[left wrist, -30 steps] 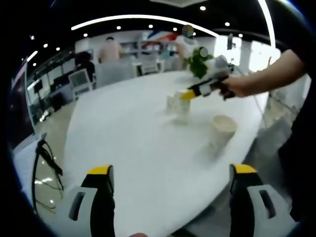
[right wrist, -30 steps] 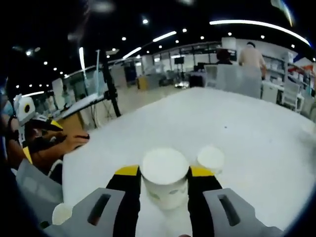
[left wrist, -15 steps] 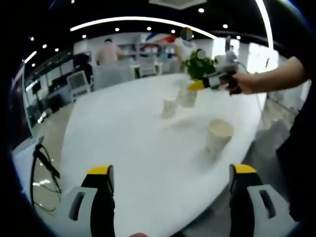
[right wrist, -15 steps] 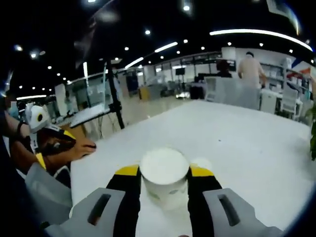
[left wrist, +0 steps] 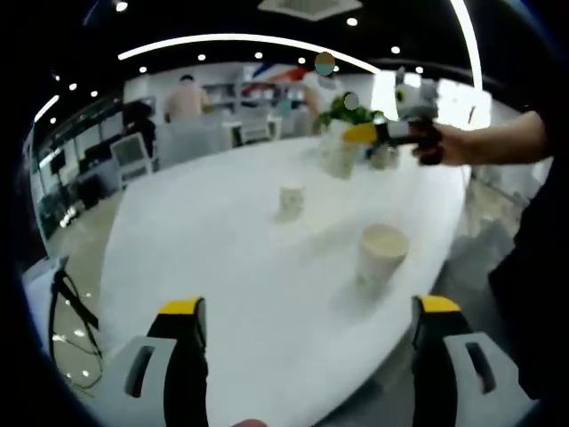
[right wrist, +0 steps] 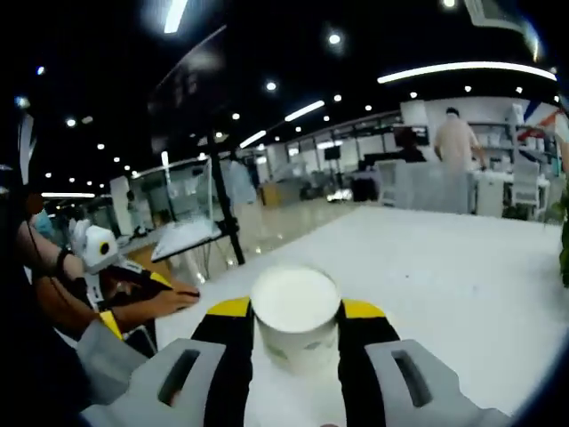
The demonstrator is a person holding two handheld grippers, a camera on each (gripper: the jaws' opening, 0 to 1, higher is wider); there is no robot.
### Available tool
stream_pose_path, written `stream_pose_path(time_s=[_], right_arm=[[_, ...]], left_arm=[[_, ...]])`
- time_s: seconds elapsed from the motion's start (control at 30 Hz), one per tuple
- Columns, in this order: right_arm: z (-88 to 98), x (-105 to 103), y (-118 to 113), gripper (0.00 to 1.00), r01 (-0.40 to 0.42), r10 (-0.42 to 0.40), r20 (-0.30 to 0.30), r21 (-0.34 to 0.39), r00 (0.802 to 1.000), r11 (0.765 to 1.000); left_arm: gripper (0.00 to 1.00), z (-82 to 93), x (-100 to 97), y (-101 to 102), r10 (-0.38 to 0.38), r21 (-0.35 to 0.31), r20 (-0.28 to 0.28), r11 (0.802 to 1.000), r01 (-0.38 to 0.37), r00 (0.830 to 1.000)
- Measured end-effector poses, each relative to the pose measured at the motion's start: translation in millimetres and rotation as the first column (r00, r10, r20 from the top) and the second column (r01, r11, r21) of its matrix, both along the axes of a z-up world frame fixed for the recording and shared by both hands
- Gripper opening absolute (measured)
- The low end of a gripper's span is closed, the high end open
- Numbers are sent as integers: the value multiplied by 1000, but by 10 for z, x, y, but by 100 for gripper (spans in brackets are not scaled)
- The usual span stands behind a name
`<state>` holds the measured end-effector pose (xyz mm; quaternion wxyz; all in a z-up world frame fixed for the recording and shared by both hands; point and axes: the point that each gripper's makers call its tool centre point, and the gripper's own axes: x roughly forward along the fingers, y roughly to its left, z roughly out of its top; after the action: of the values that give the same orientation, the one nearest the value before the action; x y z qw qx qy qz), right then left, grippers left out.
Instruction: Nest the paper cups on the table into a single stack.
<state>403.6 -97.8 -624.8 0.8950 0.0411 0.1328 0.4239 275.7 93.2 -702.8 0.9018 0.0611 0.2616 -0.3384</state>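
Note:
My right gripper (right wrist: pixel 296 313) is shut on a white paper cup (right wrist: pixel 296 302), held up above the white table (right wrist: pixel 444 267). The left gripper view shows that same gripper (left wrist: pixel 378 133), in a person's hand, carrying the cup (left wrist: pixel 338 156) over the far part of the table (left wrist: pixel 213 231). A small cup (left wrist: pixel 292 200) stands upright mid-table, and a wider cup (left wrist: pixel 382 253) stands nearer on the right. Low over the near table edge, my left gripper (left wrist: pixel 308 307) is open with nothing between its jaws. It also appears at the left of the right gripper view (right wrist: pixel 124 285).
A green plant (left wrist: pixel 348 108) stands at the table's far end. Chairs, desks and people fill the office beyond. A black tripod (right wrist: pixel 227 218) stands off the table's left side. The person's arm (left wrist: pixel 498 142) reaches in from the right.
My right gripper has lifted its cup off the table and carried it up and away from the small cup it stood beside. The left gripper's view has shifted slightly; its jaws stay open.

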Motion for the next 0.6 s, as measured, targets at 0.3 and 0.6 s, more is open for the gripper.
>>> stream_pose_path(time_s=[0.3,0.6], right_arm=[[161,-190,-13,33,4,-3,-13,98,1000,995],[169,-405,116,33,-18,27,-47,175,999,984]], left_arm=[[98,217,-19,-217,5,-173,14,985,-3,1000],[94,386,-20,-454,-23,-244,41,969,33,999]])
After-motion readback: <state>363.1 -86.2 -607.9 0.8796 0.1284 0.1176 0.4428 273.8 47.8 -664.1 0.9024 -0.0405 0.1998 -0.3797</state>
